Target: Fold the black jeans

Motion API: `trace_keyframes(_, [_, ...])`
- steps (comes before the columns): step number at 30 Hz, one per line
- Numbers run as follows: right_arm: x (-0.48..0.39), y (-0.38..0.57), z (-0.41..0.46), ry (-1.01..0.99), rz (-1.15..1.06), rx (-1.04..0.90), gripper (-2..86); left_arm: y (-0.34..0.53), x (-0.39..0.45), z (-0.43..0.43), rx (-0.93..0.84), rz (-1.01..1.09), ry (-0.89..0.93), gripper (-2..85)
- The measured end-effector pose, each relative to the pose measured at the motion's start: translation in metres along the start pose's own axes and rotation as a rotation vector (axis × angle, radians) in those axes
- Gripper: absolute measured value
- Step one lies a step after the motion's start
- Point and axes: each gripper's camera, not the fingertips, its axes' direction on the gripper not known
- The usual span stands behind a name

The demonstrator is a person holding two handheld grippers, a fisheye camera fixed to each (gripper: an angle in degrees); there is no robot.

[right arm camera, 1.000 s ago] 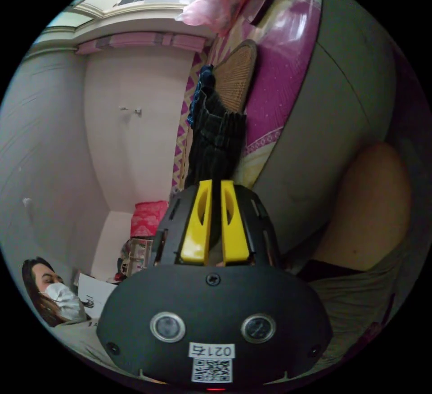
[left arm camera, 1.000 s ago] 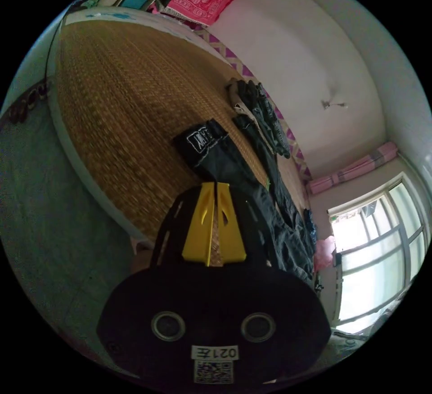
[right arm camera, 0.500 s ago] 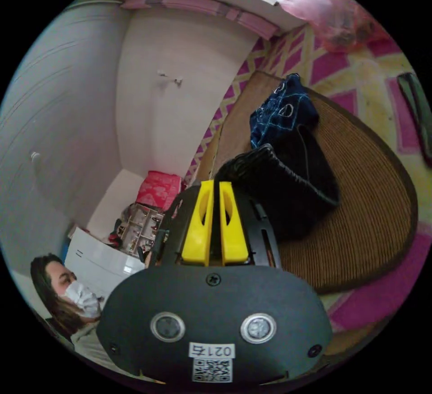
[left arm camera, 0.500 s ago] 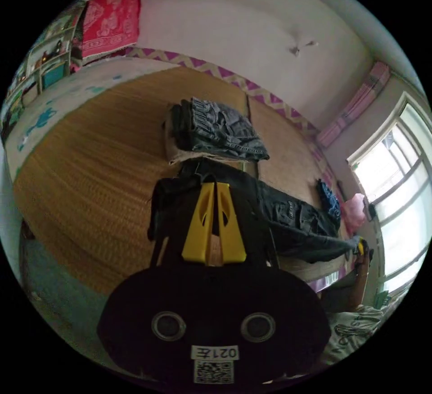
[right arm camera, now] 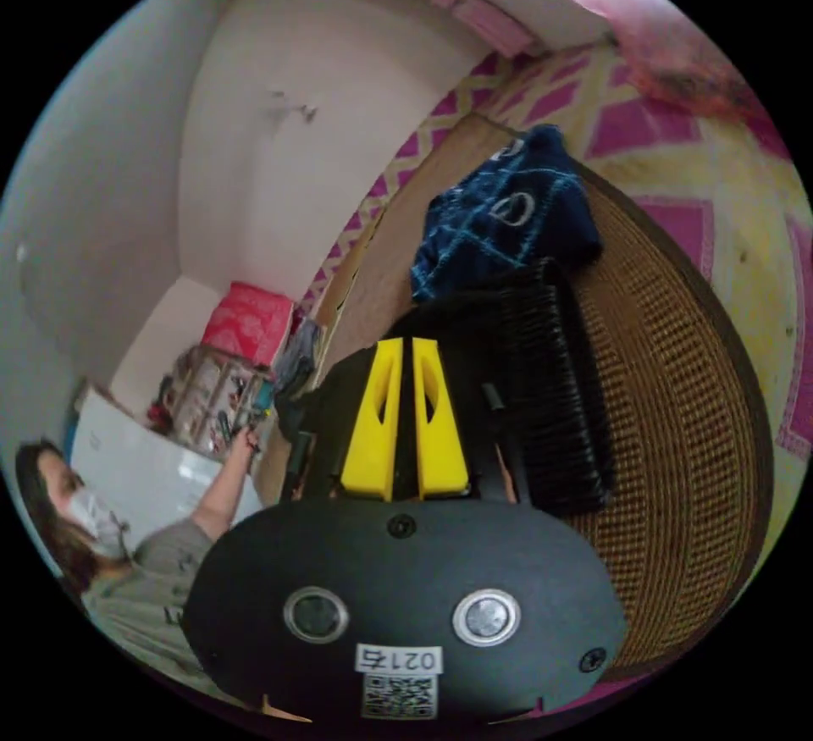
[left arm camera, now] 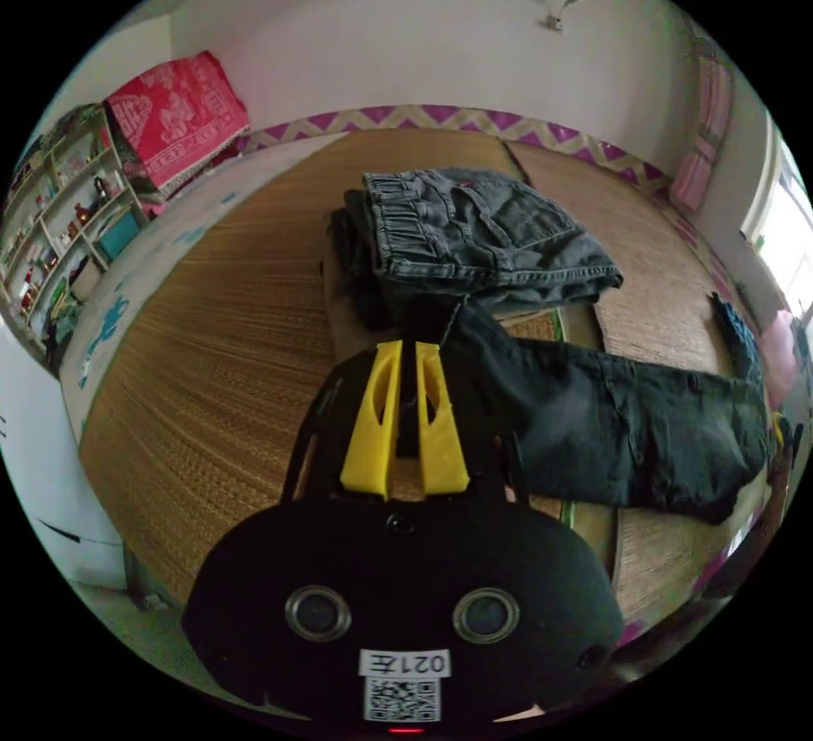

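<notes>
L tool: yellow jaws nearly together, narrow gap; dark cloth sits right at the tips, but can't tell if both jaws actually pinch it. Black jeans lie across the woven mat, stretched from the L tool toward the right edge of the left gripper view; far end partly cut off by the lens rim. A folded stack of grey jeans sits just beyond, touching or overlapping the black jeans' near end; lower layers of the stack hidden.

R tool: jaws close together, tips buried against black ribbed cloth of the jeans; tool body hides the contact point, so grip can't be confirmed. Blue patterned garment lies just beside that black edge, on the mat.

Person at lower left of the right gripper view, arm reaching out, hand blurred. Red cloth hangs near shelves; shelf contents too small to make out.
</notes>
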Motion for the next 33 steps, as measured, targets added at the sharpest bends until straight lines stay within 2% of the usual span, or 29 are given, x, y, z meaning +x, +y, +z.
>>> trace_keyframes(6, [-0.141, 0.057, 0.088, 0.034, -0.475, -0.279, 4.5, 0.020, 0.002, 0.024, -0.068, -0.019, 0.140, 8.2])
trace_keyframes(9, [-0.192, 0.088, 0.142, 0.035, -0.614, -0.400, 5.7, 0.023, -0.016, 0.034, -0.077, -0.181, 0.001, 9.0])
trace_keyframes(11, [-0.212, 0.102, 0.166, 0.031, -0.649, -0.431, 5.9, 0.027, -0.037, 0.042, -0.073, -0.312, 0.009, 8.7])
trace_keyframes(14, [-0.233, 0.119, 0.197, 0.030, -0.678, -0.465, 6.1, 0.033, -0.063, 0.069, -0.040, -0.405, 0.348, 4.7])
trace_keyframes(15, [-0.239, 0.125, 0.210, 0.021, -0.682, -0.495, 6.4, 0.034, -0.069, 0.078, -0.045, -0.417, 0.455, 0.9])
trace_keyframes(16, [-0.244, 0.130, 0.221, 0.011, -0.679, -0.534, 6.6, 0.035, -0.073, 0.078, -0.024, -0.433, 0.466, 0.1])
trace_keyframes(18, [-0.250, 0.135, 0.233, 0.024, -0.681, -0.566, 7.0, 0.035, -0.075, 0.063, 0.023, -0.442, 0.383, -0.5])
trace_keyframes(21, [-0.272, 0.144, 0.231, 0.111, -0.764, -0.520, 7.2, 0.034, -0.074, 0.029, 0.108, -0.383, 0.353, -0.8])
trace_keyframes(23, [-0.285, 0.152, 0.232, 0.155, -0.822, -0.493, 7.0, 0.037, -0.075, 0.026, 0.105, -0.375, 0.318, -0.9])
trace_keyframes(27, [-0.296, 0.174, 0.268, 0.205, -0.900, -0.633, 6.5, 0.048, -0.083, 0.070, -0.030, -0.381, 0.246, -0.7])
trace_keyframes(29, [-0.293, 0.187, 0.285, 0.307, -0.927, -0.674, 5.9, 0.054, -0.088, 0.071, 0.028, -0.391, 0.277, -0.5])
trace_keyframes(32, [-0.292, 0.198, 0.288, 0.295, -0.899, -0.649, 5.3, 0.060, -0.096, 0.068, 0.051, -0.421, 0.273, -0.6])
trace_keyframes(33, [-0.293, 0.201, 0.287, 0.292, -0.893, -0.647, 5.1, 0.064, -0.100, 0.064, 0.062, -0.470, 0.209, -0.8])
